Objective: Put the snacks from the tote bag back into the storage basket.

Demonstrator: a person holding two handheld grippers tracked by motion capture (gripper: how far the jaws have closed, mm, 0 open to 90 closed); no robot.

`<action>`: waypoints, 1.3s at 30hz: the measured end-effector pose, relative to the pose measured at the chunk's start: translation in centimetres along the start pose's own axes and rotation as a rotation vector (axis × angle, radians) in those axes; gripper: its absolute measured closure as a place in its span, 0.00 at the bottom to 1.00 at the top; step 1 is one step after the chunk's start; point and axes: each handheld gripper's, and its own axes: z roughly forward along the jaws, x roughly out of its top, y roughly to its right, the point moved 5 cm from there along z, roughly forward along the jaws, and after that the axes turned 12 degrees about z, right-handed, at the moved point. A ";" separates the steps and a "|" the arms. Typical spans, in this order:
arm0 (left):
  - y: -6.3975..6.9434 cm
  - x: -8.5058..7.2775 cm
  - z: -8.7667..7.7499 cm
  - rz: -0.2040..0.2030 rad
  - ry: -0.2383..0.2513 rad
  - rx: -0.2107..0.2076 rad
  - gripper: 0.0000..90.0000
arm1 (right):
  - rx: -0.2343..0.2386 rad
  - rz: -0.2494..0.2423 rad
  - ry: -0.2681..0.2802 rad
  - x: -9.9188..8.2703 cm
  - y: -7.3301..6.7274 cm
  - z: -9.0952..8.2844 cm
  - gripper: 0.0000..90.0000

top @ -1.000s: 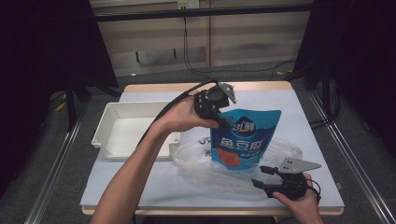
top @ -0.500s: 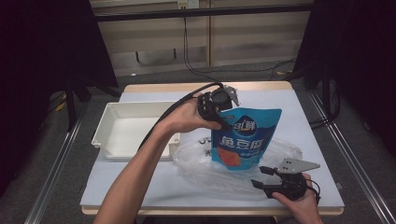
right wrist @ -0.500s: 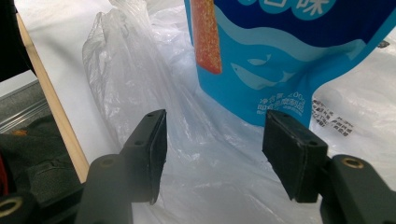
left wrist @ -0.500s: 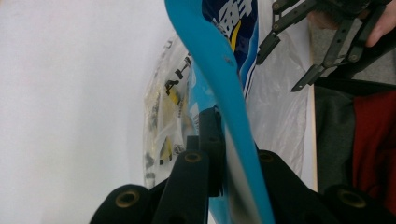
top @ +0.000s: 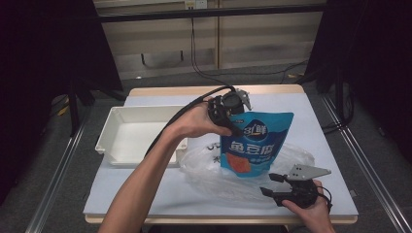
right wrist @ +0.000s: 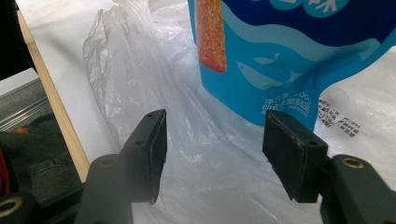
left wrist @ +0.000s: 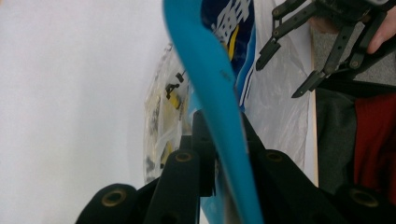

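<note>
The left hand-held gripper [top: 236, 127] pinches the top edge of the blue snack pouch [top: 255, 143], holding it upright above the clear plastic bag [top: 243, 177] that lies crumpled on the counter [top: 145, 184]. In the left gripper view the pouch's edge runs right between the black jaws, which have just eased a little apart yet remain pressed on it. Compared with a second ago, the pouch hangs in much the same spot, its lower end resting in the bag's folds, and the left hand has barely shifted. The right hand-held gripper [top: 275, 184] has stayed near the counter's front edge, its jaws spread with nothing between them, pointing at the bag and the pouch's bottom. The white tray [top: 116, 145] sits to the left, just beside the bag.
</note>
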 end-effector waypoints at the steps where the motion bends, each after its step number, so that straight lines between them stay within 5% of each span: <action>1: 0.0 0.1 0.0 -0.006 0.000 -0.002 0.89 | 0.000 0.001 -0.001 0.0 0.0 0.0 0.45; 8: 0.0 0.0 0.1 0.006 -0.013 0.003 1.00 | 0.003 -0.002 -0.005 -0.1 0.0 0.1 0.44; 17: 0.0 0.2 0.1 0.015 0.007 0.002 1.00 | -0.001 0.003 -0.004 -0.1 0.1 0.1 0.43; 19: 0.1 0.5 0.1 0.009 0.024 0.029 1.00 | -0.002 0.006 -0.003 -0.1 0.1 0.0 0.43; 39: 0.2 2.8 -0.2 0.017 0.053 -0.003 1.00 | -0.031 0.014 0.032 0.1 0.3 -0.4 0.31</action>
